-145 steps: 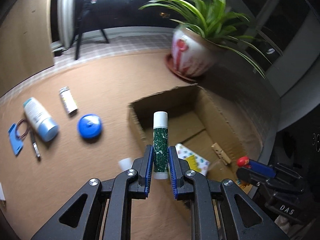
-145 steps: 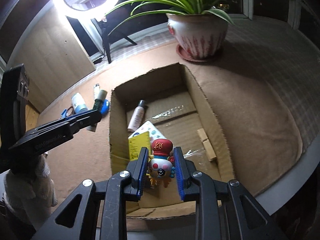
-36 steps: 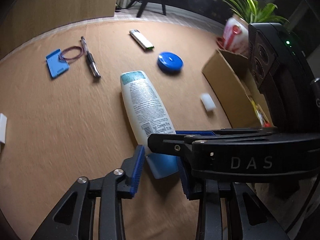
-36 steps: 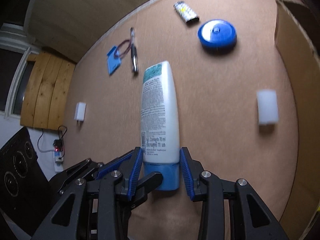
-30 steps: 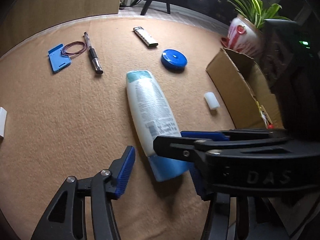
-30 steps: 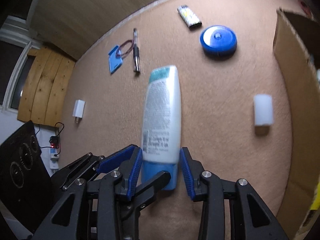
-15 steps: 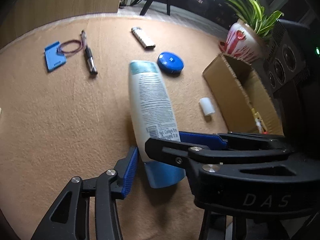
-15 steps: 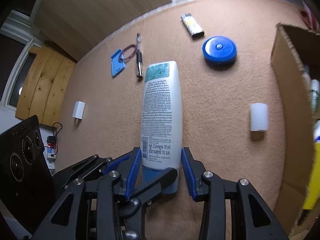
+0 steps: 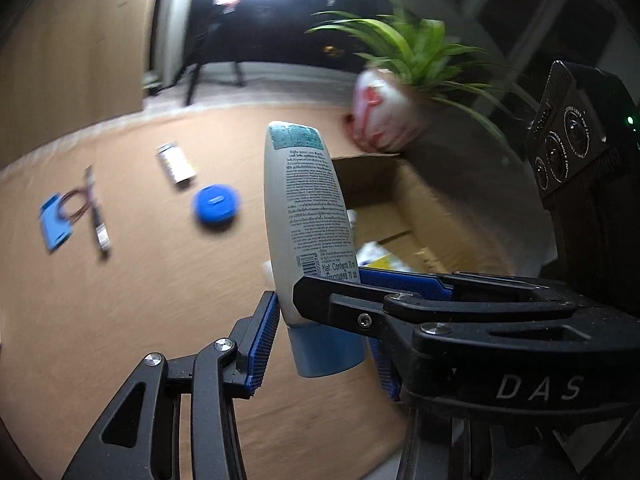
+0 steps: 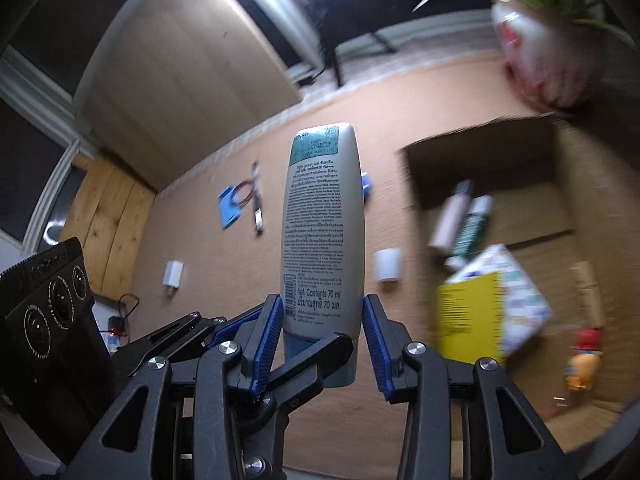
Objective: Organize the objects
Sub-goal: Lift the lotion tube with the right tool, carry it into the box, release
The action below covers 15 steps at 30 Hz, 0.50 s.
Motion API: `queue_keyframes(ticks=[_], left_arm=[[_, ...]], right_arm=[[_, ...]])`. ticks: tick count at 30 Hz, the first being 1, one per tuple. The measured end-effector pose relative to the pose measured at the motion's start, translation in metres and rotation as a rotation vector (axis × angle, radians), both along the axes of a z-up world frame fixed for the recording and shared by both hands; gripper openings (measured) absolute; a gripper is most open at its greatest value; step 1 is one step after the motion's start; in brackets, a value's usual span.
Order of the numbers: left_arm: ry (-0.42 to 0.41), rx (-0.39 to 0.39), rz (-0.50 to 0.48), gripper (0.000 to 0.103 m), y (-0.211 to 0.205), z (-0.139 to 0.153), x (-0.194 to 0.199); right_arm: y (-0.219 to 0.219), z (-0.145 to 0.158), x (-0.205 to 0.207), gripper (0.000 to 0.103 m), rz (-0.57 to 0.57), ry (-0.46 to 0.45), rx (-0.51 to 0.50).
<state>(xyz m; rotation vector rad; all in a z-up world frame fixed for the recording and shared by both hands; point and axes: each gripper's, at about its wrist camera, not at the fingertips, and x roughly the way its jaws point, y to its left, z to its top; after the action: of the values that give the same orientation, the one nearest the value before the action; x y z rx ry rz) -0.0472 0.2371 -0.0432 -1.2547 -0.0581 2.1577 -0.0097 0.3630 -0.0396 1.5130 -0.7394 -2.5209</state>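
Observation:
A white lotion bottle (image 9: 306, 216) with a light blue cap is held upright in the air above the brown table; it also shows in the right wrist view (image 10: 323, 232). My left gripper (image 9: 324, 340) and my right gripper (image 10: 322, 344) are both shut on its cap end, crossing each other. The open cardboard box (image 9: 416, 216) lies just right of the bottle; in the right wrist view the box (image 10: 560, 184) holds two tubes, a yellow booklet, a clothespin and a small red-capped toy (image 10: 586, 354).
On the table lie a blue round tin (image 9: 216, 204), a lighter (image 9: 176, 164), a pen (image 9: 98, 216), a blue card with a rubber band (image 9: 56, 220), a small white cylinder (image 10: 387, 265) and a white charger (image 10: 173, 276). A potted plant (image 9: 384, 116) stands behind the box.
The bottle has been lifted off the table and tilted upright by both grippers. Both have swung toward the box. Earlier, the green tube and the toy went into the box.

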Motion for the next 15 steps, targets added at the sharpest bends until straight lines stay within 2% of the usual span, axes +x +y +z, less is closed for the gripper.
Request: queue_keyframes(ticks=[10,14,15], left_arm=[[-0.022,0.025,-0.179,0.047,0.097,0.0,0.023],[-0.012,0.021,-0.223,0.047,0.124,0.0,0.029],[-0.008,0.019,-0.232,0.05,0.128,0.0,0.028]], right_arm=[[0.074,0.001,0.047,0.038,-0.157,-0.034,0.044],[0.093,0.004,0.058,0.039,-0.175,-0.023,0.078],[0.094,0.005,0.057,0.042,-0.176,-0.021,0.095]])
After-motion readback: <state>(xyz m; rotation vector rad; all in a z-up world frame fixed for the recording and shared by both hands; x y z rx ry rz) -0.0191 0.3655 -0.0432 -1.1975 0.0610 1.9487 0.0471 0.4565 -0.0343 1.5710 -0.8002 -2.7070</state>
